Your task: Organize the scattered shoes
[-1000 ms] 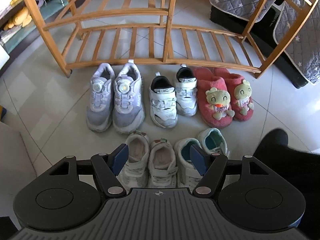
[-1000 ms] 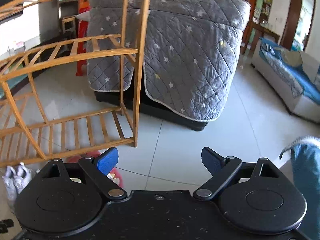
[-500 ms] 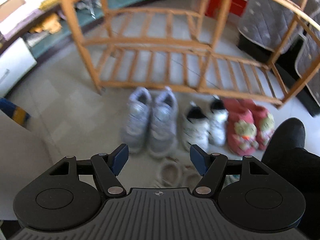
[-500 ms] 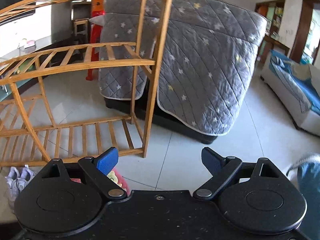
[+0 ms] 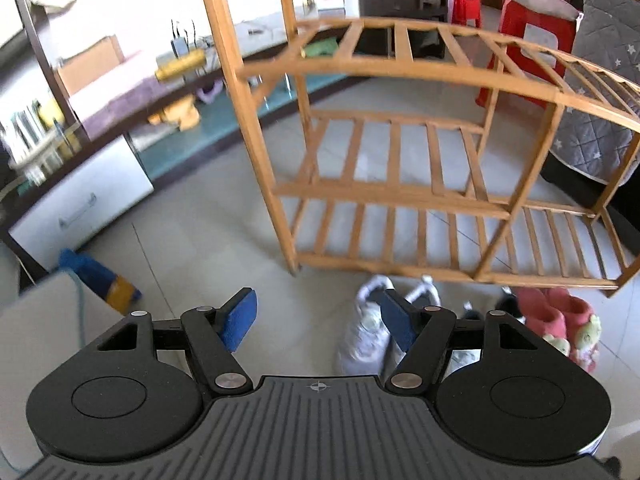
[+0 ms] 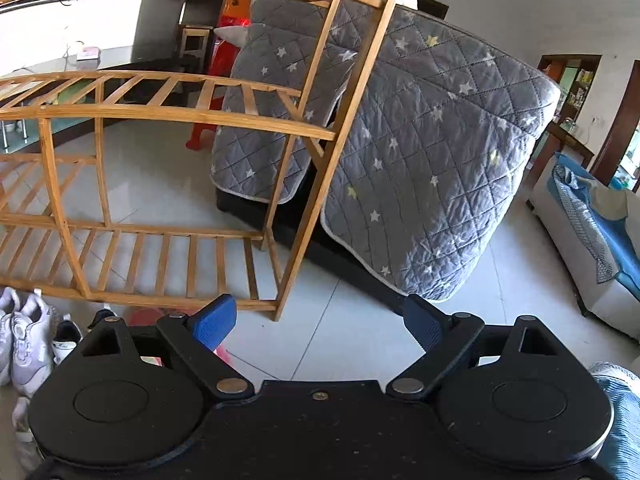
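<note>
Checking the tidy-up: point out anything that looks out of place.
The shoes sit on the floor in front of the wooden rack, not on it: grey sneakers, pink slippers. Its shelves are bare. Nothing spilled or broken.

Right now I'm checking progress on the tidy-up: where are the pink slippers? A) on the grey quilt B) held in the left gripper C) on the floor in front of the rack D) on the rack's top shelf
C: the pink slippers sit on the tiled floor just in front of the wooden rack, whose visible slats are bare, and the left gripper is open and holds nothing.
</note>
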A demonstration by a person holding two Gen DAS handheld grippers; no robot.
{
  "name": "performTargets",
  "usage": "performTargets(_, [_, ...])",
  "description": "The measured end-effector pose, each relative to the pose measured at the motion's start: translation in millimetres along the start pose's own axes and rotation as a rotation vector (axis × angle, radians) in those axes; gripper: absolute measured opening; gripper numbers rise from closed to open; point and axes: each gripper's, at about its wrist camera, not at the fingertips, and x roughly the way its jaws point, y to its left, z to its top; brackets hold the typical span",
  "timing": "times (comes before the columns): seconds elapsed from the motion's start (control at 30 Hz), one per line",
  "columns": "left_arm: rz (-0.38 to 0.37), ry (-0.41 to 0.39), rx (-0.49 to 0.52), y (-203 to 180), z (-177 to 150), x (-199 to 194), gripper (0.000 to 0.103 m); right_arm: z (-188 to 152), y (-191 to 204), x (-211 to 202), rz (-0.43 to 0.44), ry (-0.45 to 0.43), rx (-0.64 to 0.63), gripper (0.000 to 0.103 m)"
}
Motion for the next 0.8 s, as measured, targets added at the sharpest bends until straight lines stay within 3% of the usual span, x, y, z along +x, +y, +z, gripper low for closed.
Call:
performTargets(0.17, [0.02,-0.037,0.044,1,18,-8,0.074,2,17,8,0.021,0.007,-0.045,0.092])
performTargets(0.5, [-0.03,-0.105,0.074,11,29,-19,0.078,10,57,34,0.052,0.037,-0.133,0.092])
performTargets(0.67, [-0.054,-0.101,0.062,20,22,-16,0.079,18,75,28,0.161,0.088,-0.074,0.092])
performTargets(0.8, [-0.09,-0.092,0.075,25,27,-26,0.079,19,95,17,0.195,0.088,-0.134,0.092])
